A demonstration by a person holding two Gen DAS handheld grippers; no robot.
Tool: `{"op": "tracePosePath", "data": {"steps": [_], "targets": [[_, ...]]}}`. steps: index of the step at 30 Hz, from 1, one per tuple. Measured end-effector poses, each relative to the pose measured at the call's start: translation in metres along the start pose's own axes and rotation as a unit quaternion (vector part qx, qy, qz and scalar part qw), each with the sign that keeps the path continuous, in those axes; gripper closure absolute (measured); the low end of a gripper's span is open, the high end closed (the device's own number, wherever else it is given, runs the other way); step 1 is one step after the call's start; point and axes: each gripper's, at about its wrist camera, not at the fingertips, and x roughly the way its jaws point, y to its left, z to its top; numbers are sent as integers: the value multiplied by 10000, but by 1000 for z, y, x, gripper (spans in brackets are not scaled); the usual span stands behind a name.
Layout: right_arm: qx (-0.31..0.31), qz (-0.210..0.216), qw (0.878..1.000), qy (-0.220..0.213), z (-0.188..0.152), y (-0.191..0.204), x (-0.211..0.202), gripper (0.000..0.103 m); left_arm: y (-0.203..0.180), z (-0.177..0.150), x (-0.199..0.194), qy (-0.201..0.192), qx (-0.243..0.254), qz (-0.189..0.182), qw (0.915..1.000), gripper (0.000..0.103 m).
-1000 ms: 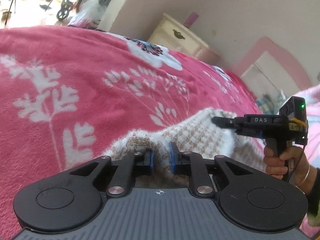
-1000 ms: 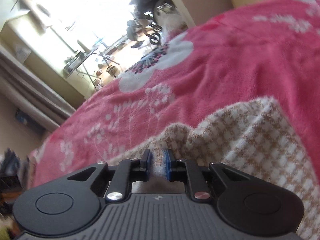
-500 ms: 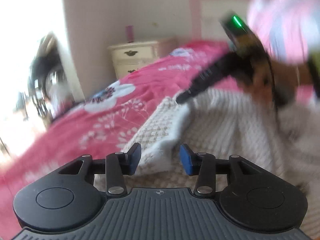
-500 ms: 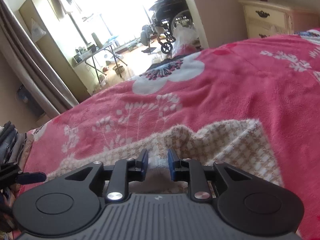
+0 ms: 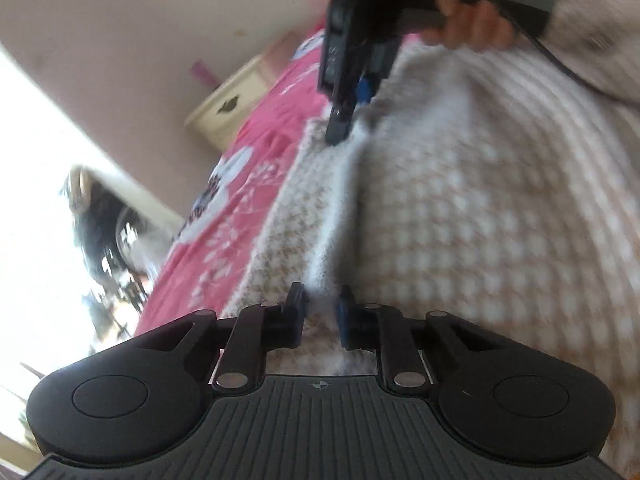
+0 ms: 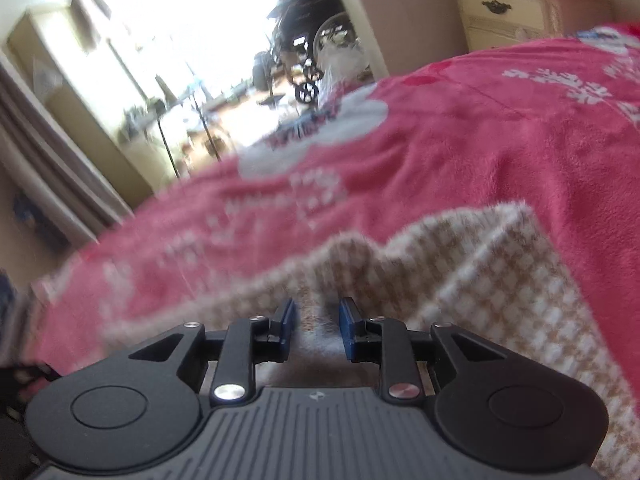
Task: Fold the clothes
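Checked sweater (image 5: 460,208), laid on the pink floral blanket (image 6: 460,140) of a bed. A fuzzy white fold is flanked by the left gripper (image 5: 320,314), jaws narrowly parted; contact cannot be told through the blur. The right gripper (image 6: 314,326) sits over the sweater's edge, jaws likewise parted. Nightstand (image 6: 508,14) behind.

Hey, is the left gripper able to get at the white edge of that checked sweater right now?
Probably yes. The left gripper has its jaws parted with the sweater's white edge running straight up between them, and nothing lies in between. The right gripper works further along that edge, apart from it.
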Motion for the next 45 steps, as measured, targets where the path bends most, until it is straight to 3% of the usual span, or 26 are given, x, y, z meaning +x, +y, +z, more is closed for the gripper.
{"op": "tracePosePath", "data": {"steps": [5, 9, 11, 14, 17, 20, 22, 26, 31, 34, 38, 41, 45], "targets": [[-620, -128, 9980, 39, -5, 11, -15, 77, 20, 0, -12, 158, -450, -343, 9983, 81], [-1186, -275, 9924, -178, 3, 22, -39, 76, 44, -5, -43, 153, -1183, -740, 9901, 74], [-1294, -238, 9904, -421, 10, 25, -52, 76, 60, -4, -54, 18, -1812, -870, 9796, 73], [-1377, -22, 9882, -665, 17, 31, -58, 76, 86, 3, -52, -254, -2886, -950, 9524, 72], [-1474, 155, 9871, -600, 14, 36, -46, 77, 88, 13, -17, -155, -3324, -734, 9401, 72], [-1670, -83, 9857, -210, -8, 25, -17, 77, 56, 15, 19, 236, -2816, -627, 9572, 72], [-1741, -247, 9844, -6, -22, 17, -1, 72, 30, 10, 25, 181, -2351, -302, 9713, 73], [-1679, -326, 9853, -15, -19, 16, -2, 67, 23, 12, 23, 135, -2289, -120, 9733, 72], [-1746, -557, 9831, -38, -21, 22, -1, 57, 12, 18, 22, 148, -1849, 150, 9825, 72], [-1349, -531, 9894, 22, -14, 17, -10, 56, 13, 22, 18, 234, -1652, 353, 9853, 63], [-660, -358, 9970, -192, 3, 6, -58, 55, 30, 26, -14, 239, -1822, 679, 9806, 57], [-335, -409, 9983, -245, -10, -8, -116, 53, 38, 34, -56, -56, -1995, 791, 9767, 55], [73, -541, 9982, -238, -36, -27, -195, 53, 25, 59, -116, -640, -1947, 367, 9781, 46]]}}
